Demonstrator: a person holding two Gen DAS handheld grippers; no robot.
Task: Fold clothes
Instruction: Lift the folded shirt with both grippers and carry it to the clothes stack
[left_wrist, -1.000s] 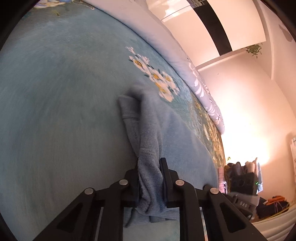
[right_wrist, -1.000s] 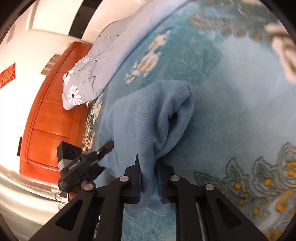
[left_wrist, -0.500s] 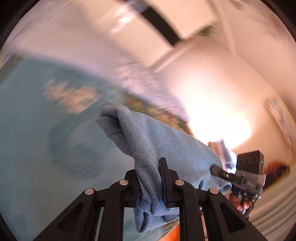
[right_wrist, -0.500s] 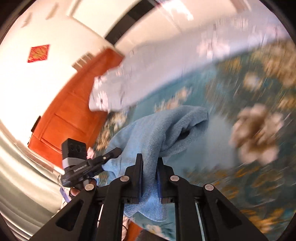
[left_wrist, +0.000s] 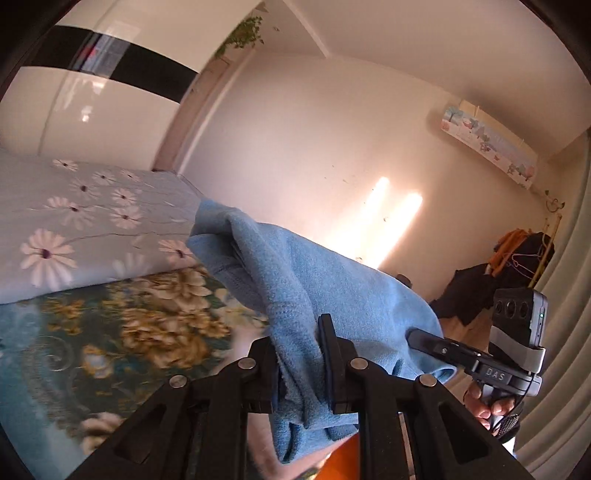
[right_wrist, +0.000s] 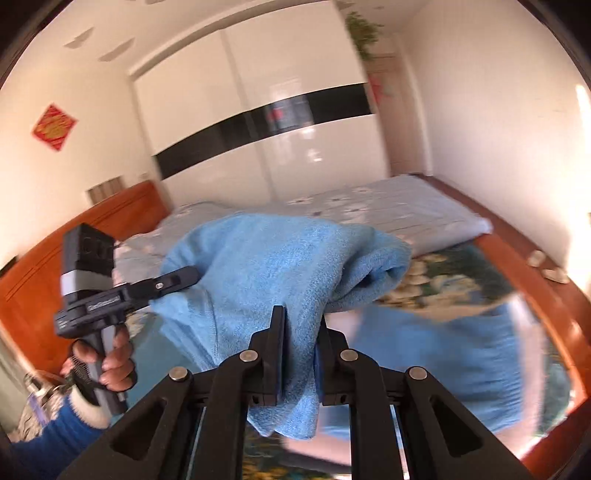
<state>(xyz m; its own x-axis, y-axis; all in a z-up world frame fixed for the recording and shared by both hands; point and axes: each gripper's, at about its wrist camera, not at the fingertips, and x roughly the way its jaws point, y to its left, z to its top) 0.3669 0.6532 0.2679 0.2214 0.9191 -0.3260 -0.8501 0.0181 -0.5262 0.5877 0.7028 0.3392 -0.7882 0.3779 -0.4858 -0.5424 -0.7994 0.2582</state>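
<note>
Bedroom setting: a bed (right_wrist: 524, 295) with an orange wooden frame, a teal floral blanket (left_wrist: 110, 332) spread over it, a folded grey daisy-print quilt (left_wrist: 85, 221) towards the far end, and a white wardrobe (right_wrist: 266, 122) with a black band behind. Task item is a light blue fleece garment (left_wrist: 314, 288), held clear of the bed between the two tools. Left hand-held gripper (left_wrist: 299, 365) is clamped on one edge of the fleece, the cloth bunched between the pads and hanging below them. Right hand-held gripper (right_wrist: 301, 354) is likewise clamped on another edge, with a short tail of fabric hanging beneath. From each wrist view the opposite tool shows with its tip buried in the same cloth, so the garment spans the gap between the two grips, its long axis running roughly from one hand to the other. The span sags and is rolled over on itself at the far side; it is not taut. A further patch of blue lies lower in the right view, blurred; cannot tell whether it is the same garment. Judgement: the fleece is lifted for spreading or for a fold, and the fold is not yet made. Both hands look equally engaged. The next move likely turns on keeping the held edge level and laying it back on the blanket below. Risk: fleece slipping from the thin pinch.
</note>
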